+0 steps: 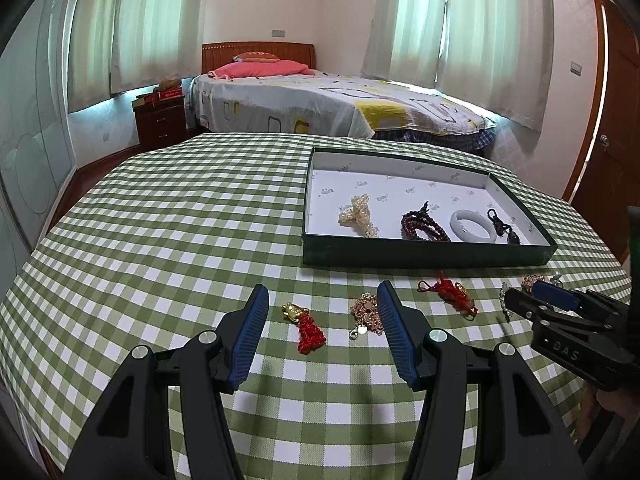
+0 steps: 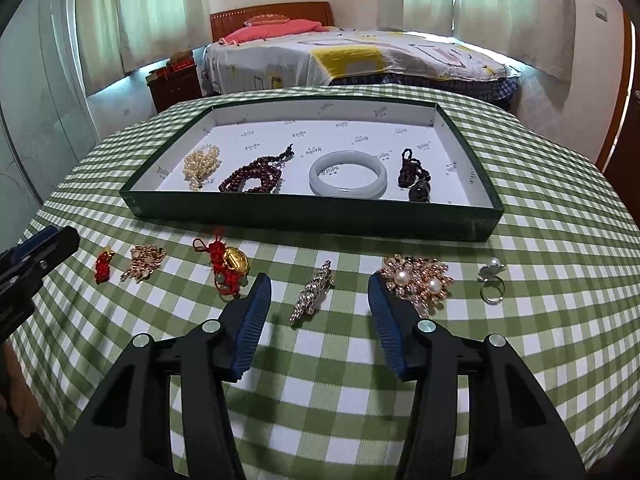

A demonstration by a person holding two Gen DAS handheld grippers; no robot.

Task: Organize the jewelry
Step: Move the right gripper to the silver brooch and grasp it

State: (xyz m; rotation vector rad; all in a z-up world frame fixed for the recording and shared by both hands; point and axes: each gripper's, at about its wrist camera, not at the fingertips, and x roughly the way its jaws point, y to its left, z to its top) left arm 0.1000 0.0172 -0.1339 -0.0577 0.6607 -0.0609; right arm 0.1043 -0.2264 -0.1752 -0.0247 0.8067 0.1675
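The tray (image 2: 304, 216) is sitting on the desk (image 2: 540, 340) with pearls (image 2: 202, 166), beads (image 2: 252, 178), a bangle (image 2: 347, 178) and a dark charm (image 2: 414, 178) already inside. Six pieces are lying in a row just before the tray's near wall. The right claw (image 2: 319, 300) is hanging spread over the brooch (image 2: 314, 290), pinching nothing; closing squarely across the brooch's narrow width would likely be steadying the lift. The left claw (image 1: 322, 312) is likewise standing spread and empty, near the red tassel (image 1: 308, 330) and gold chain (image 1: 366, 312). Only the right view is showing the pearl brooch (image 2: 418, 280) and ring (image 2: 492, 284) whole.
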